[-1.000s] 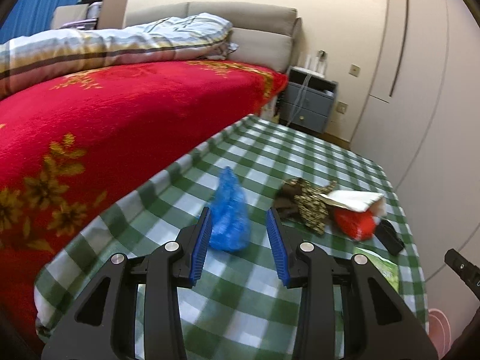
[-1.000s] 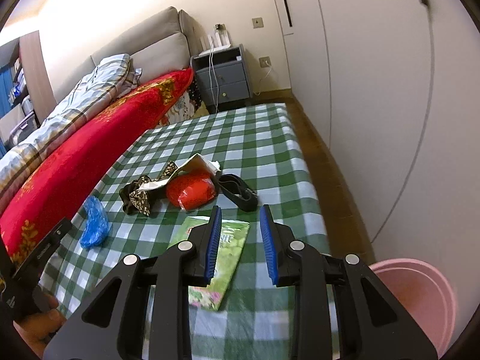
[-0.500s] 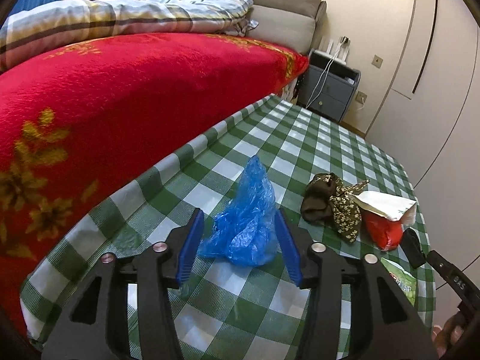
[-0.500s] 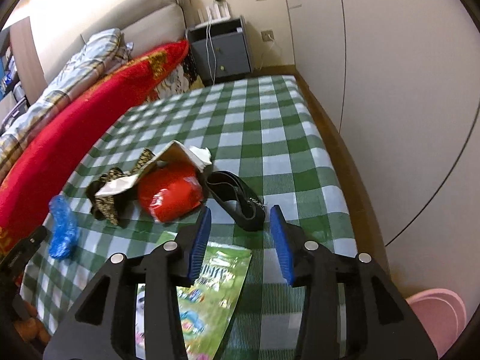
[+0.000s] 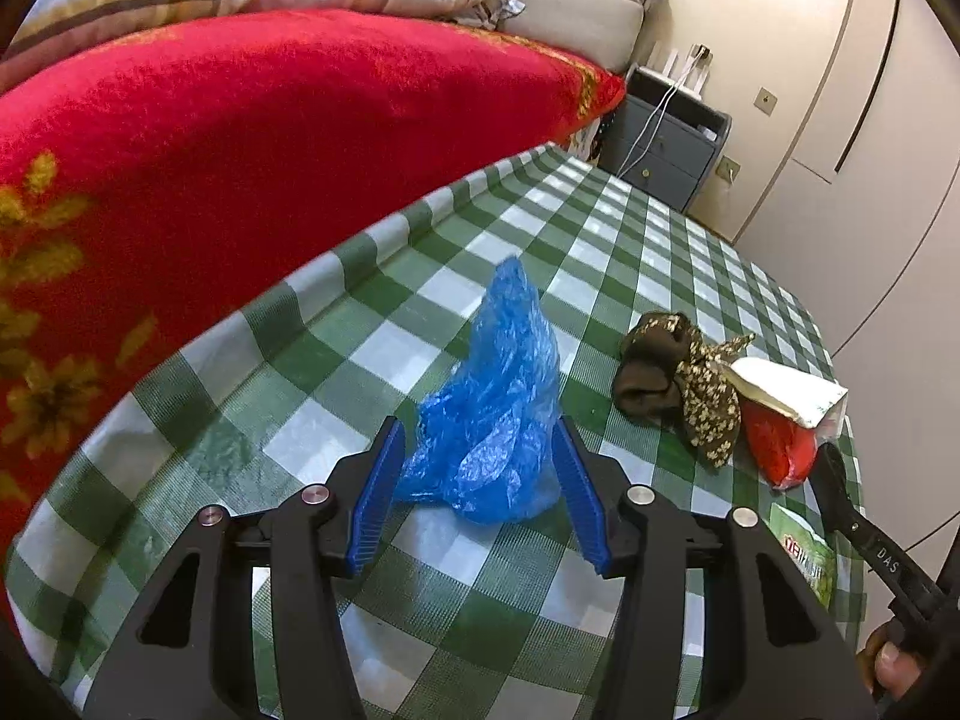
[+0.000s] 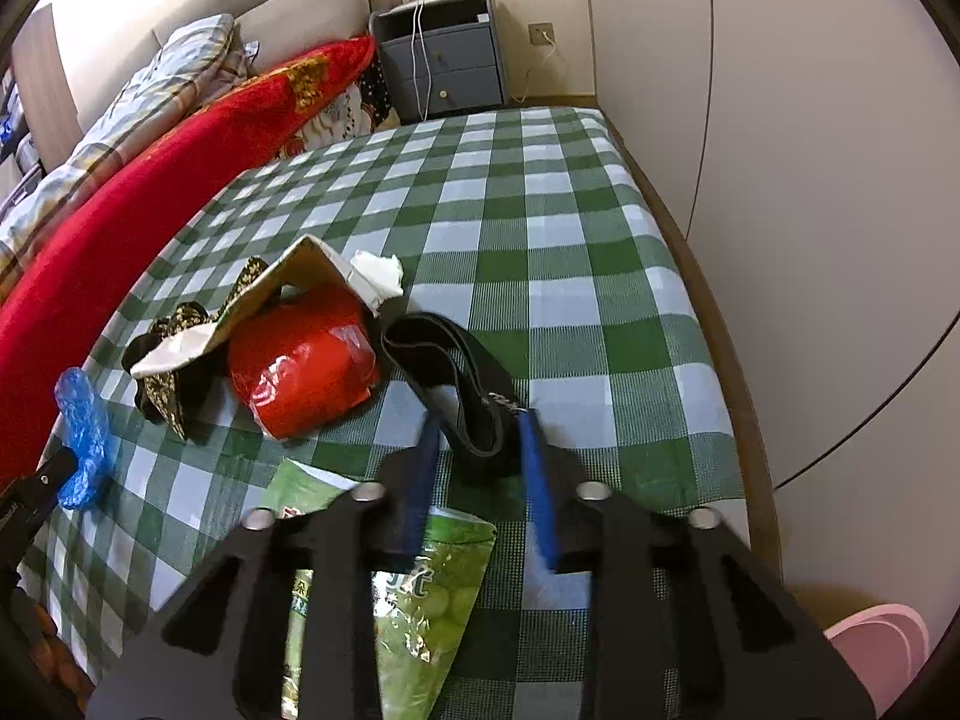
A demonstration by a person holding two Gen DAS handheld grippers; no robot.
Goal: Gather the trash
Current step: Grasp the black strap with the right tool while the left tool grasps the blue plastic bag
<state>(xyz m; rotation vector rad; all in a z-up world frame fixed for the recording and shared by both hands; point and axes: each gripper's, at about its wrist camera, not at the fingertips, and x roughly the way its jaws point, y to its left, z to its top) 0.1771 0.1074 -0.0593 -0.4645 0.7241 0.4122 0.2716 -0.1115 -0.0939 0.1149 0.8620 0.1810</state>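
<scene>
Left gripper [image 5: 477, 462] is spread, flanking the blue plastic bag [image 5: 492, 414] on the checked tablecloth [image 5: 336, 360]. Right gripper [image 6: 477, 462] is spread around the black strap [image 6: 456, 372]. Risk noted: thin film may be squeezed out on closing, or cloth pinched with it.

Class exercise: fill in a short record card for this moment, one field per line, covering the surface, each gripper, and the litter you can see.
surface: green checked cloth
left gripper: open, fingers either side of blue plastic bag
right gripper: open, straddling near end of black strap
other litter: red packet, green snack bag, patterned brown cloth
bin: pink, lower right by the cloth's edge
</scene>
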